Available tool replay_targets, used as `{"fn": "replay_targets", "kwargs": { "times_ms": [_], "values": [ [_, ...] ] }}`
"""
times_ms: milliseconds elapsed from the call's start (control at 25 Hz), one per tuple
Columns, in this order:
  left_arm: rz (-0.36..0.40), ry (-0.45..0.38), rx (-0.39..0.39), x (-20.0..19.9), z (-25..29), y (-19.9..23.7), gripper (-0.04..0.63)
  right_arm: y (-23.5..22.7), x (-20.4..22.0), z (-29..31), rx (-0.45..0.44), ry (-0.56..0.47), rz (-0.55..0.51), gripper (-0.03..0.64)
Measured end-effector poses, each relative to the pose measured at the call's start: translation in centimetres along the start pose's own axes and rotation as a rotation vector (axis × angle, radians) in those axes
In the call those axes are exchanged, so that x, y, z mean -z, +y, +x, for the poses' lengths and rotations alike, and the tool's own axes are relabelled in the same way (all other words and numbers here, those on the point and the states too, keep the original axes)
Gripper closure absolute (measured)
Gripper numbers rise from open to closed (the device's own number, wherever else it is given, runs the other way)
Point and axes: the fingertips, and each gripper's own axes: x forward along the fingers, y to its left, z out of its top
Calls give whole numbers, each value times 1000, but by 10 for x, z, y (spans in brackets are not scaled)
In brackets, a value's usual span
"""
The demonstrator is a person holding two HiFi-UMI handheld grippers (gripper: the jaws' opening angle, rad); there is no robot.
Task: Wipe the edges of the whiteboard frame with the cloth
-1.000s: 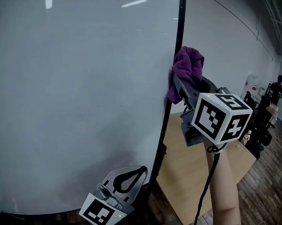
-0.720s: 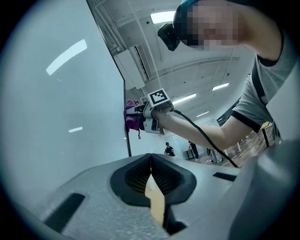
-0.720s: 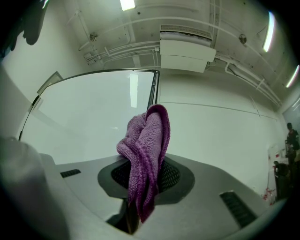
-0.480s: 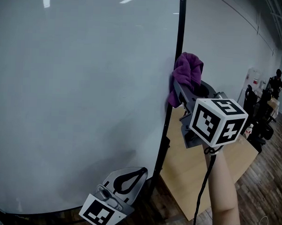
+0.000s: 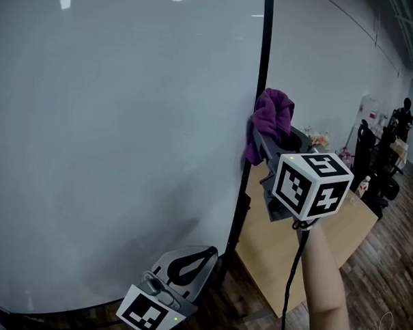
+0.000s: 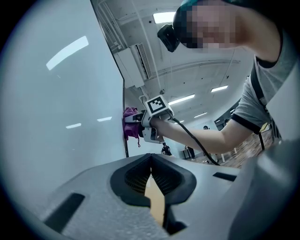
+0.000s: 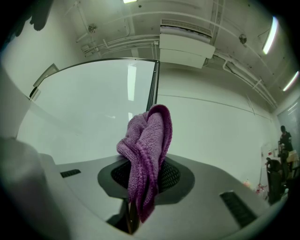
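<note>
1. Right gripper (image 5: 265,144) clamped on the purple cloth (image 5: 271,114), which touches the frame (image 5: 263,54) at its right edge.
2. The edge runs vertically, so wipe along it.
3. Left gripper (image 5: 186,264) closed, empty, lower down.

A pale wooden table (image 5: 265,239) stands on dark plank flooring (image 5: 393,271).

Cloth (image 5: 270,119) against whiteboard frame (image 5: 264,47)
</note>
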Motion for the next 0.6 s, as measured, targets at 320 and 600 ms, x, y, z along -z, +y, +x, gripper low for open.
{"fn": "replay_targets", "kwargs": {
  "times_ms": [320, 600],
  "values": [
    [-25, 5, 4, 8, -7, -3, 578, 2, 23, -5, 12, 29, 13, 531],
    [-37, 4, 12, 9, -9, -3, 580, 4, 46, -5, 18, 67, 29, 531]
  ]
}}
